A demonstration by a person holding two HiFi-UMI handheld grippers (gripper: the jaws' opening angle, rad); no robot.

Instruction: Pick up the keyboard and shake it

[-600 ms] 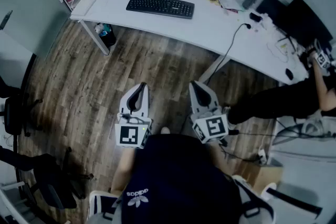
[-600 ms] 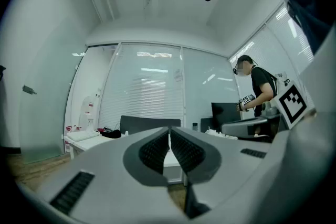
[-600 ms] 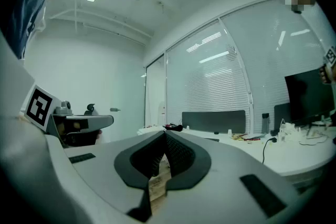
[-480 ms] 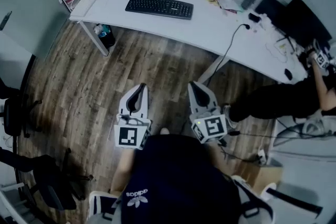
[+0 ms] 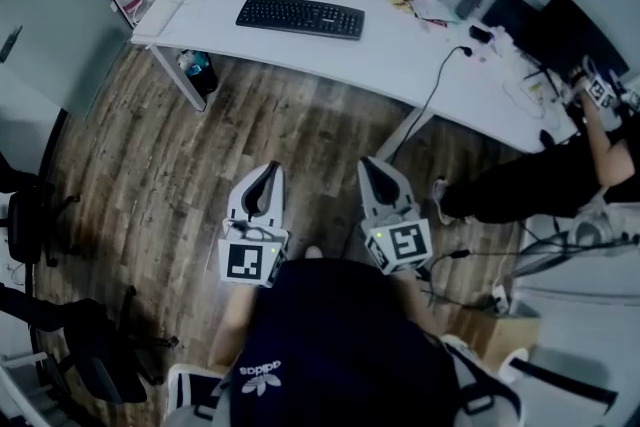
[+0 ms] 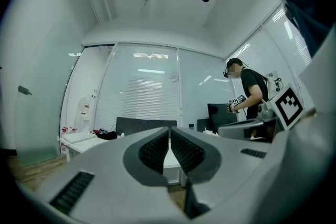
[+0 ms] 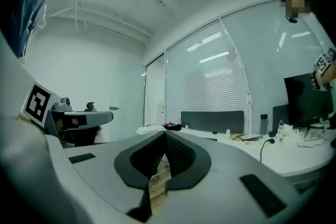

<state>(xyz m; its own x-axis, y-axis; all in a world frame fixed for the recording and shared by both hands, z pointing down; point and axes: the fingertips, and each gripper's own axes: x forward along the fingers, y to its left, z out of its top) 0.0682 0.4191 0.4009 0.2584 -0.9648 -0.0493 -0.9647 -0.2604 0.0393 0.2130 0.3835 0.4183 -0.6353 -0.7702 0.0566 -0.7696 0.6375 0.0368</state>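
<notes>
Since the left gripper (image 5: 266,171) and right gripper (image 5: 374,167) are both pinched shut on nothing over the wood floor (image 5: 270,115), the keyboard (image 5: 300,17) is well off at the far side, on the white desk (image 5: 400,50), long axis running left to right. I'd say the left one's slightly nearer. Only a black cable (image 5: 432,95) hangs off the desk's near edge, further right.

A black keyboard (image 5: 300,17) lies on the white desk (image 5: 400,55).
</notes>
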